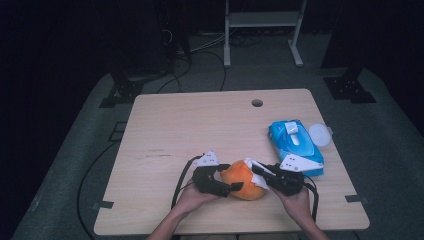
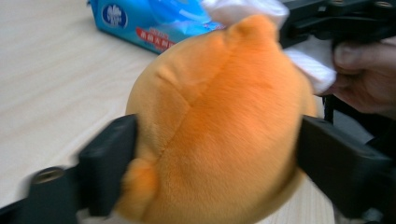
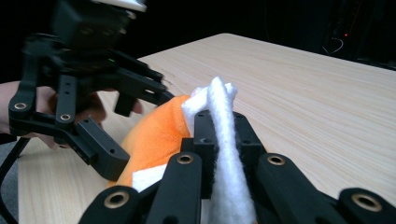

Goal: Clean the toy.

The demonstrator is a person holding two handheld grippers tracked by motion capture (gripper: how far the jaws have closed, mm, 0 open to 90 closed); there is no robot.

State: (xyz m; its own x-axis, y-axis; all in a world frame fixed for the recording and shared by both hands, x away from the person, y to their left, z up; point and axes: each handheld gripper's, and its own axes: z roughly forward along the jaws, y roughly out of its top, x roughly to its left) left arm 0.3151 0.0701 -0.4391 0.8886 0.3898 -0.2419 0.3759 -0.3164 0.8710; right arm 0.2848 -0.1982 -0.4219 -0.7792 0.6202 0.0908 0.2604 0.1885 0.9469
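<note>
Orange plush toy (image 1: 243, 180) sat low and centre in the high view, clamped between two grippers.

Wooden table (image 1: 200, 125) filled the middle of that view, and both forearms rose from its bottom edge, hands angled inward toward each other. The toy lay between the left gripper (image 1: 227, 187) and the right gripper (image 1: 257, 172). In the left gripper view the black jaws pressed against the toy's two sides, gripping it; the toy's face was hidden. The right gripper's jaws were pinched on a white wipe (image 3: 224, 140) touching the toy's upper right, with the wipe's lower end cut off. A blue wipes pack (image 1: 295, 140) lay right of centre, a white lid (image 1: 320, 135) beside it.
</note>
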